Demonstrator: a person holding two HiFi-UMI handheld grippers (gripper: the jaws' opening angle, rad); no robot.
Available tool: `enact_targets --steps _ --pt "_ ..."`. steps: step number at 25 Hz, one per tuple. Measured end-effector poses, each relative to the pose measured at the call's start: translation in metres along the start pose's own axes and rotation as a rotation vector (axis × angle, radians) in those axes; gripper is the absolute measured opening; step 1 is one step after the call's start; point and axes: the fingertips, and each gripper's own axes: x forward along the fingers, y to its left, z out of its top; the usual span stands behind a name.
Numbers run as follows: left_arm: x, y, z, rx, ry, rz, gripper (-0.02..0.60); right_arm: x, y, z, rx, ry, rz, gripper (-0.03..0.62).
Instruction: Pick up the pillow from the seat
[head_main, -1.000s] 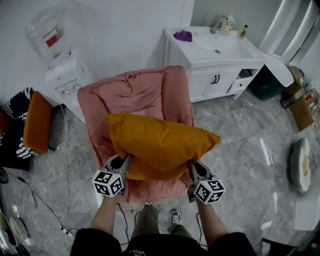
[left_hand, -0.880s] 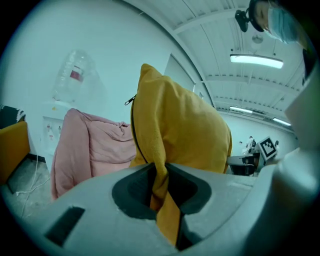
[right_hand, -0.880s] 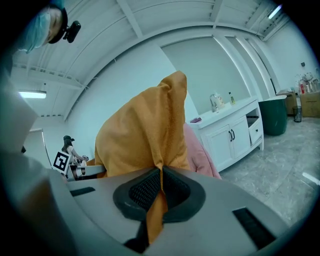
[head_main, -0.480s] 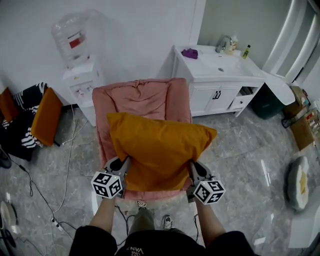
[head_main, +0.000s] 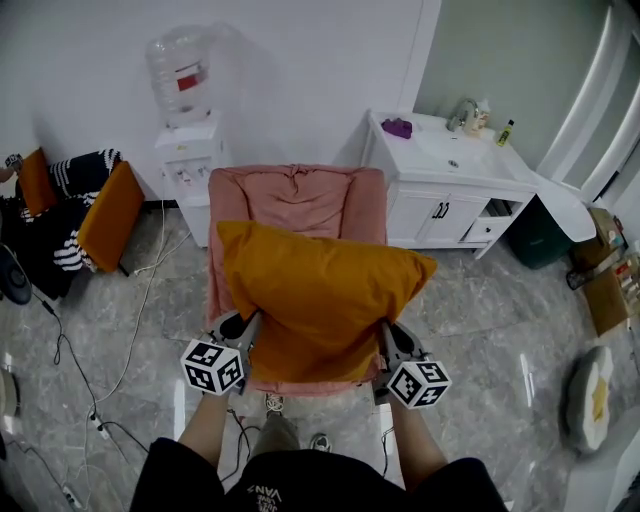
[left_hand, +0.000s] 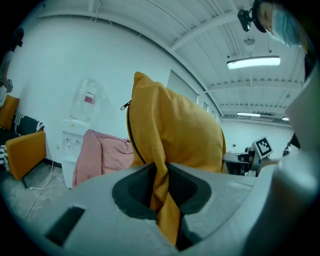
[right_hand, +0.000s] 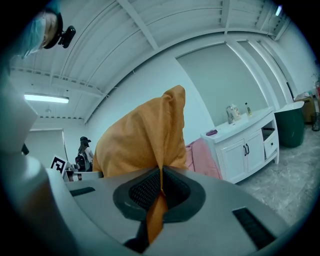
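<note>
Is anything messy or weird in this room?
A bit messy: loose cables trail across the grey marble floor at the left, and a crumpled purple cloth lies on the white sink cabinet. Nothing looks spilled or broken.

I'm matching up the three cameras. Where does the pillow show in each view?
Head view: pillow at centre, over the pink chair.
Left gripper view: pillow at centre, pinched in the jaws.
Right gripper view: pillow centre-left, pinched in the jaws.
Shared landmark: the pink chair, showing past the pillow in all three.
</note>
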Motion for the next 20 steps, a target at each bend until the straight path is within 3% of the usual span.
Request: enact_targets --steps 20 --pt "-0.083 -0.047 0.022 -0.009 -0.123 0.115 0.061 -0.049 0.042 0.031 -0.004 -0.072 0.149 0.006"
